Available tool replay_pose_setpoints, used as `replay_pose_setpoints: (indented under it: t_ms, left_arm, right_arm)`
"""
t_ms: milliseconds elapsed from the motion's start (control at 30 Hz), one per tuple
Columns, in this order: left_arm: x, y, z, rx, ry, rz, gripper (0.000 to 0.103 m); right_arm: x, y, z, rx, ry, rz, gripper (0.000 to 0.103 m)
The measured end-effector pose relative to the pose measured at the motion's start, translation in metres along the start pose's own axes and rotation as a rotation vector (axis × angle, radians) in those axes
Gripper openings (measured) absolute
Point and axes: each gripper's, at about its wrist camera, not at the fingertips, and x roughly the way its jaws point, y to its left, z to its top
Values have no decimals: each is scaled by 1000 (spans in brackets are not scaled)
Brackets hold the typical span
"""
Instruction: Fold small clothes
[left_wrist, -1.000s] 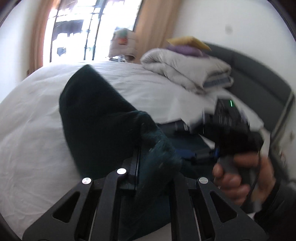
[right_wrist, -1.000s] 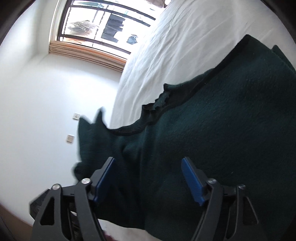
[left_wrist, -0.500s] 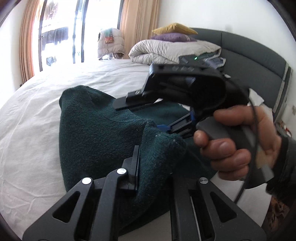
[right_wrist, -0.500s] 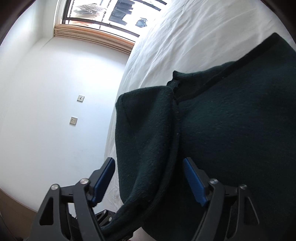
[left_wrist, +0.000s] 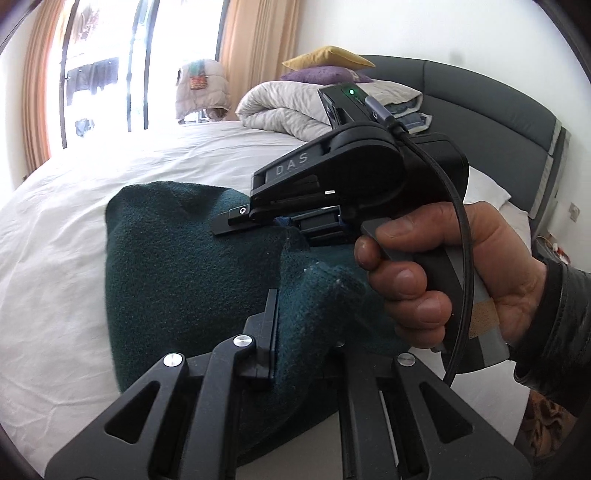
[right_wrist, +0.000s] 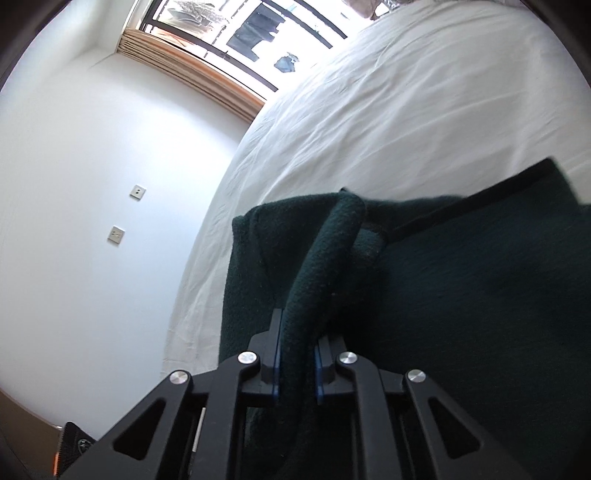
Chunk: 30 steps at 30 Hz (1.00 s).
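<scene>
A dark green knitted garment (left_wrist: 177, 266) lies rumpled on the white bed sheet (left_wrist: 66, 229). My left gripper (left_wrist: 303, 325) is shut on a raised fold of it at the near edge. Just beyond, a person's hand (left_wrist: 424, 266) holds my right gripper (left_wrist: 251, 221) over the same garment. In the right wrist view the right gripper (right_wrist: 297, 332) has its jaws closing, and its blue pads (right_wrist: 275, 354) press on a rolled ridge of the green garment (right_wrist: 480, 295). The ridge rises from the pads and arcs away over the cloth.
A folded grey duvet (left_wrist: 288, 107) with a yellow pillow (left_wrist: 328, 59) and a purple pillow (left_wrist: 325, 75) sits by the grey headboard (left_wrist: 498, 122). A bright window (left_wrist: 110, 74) lies beyond the bed. A white wall with two sockets (right_wrist: 137, 192) borders the sheet (right_wrist: 369, 110).
The right gripper's jaws have gone from wide apart to pressed on a fold of the green garment. In the left wrist view the right gripper has come nearer and rolled.
</scene>
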Motion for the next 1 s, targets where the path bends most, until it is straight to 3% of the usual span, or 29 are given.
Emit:
replay_pose_setpoints:
  t_ms: [433,700,1000]
  left_arm:
    - [55,-68,17,91,84,-100,8]
    - [72,-86,11,118,129,-114,8]
    - [98,-89,3,81,177,-115,9]
  right_arm:
    - [-67,-39,14,-61,-44,-232,13]
    - [-82,-50,10,-76,-43,-289,13]
    - [-63,-66,9,-36,-35,-307,13]
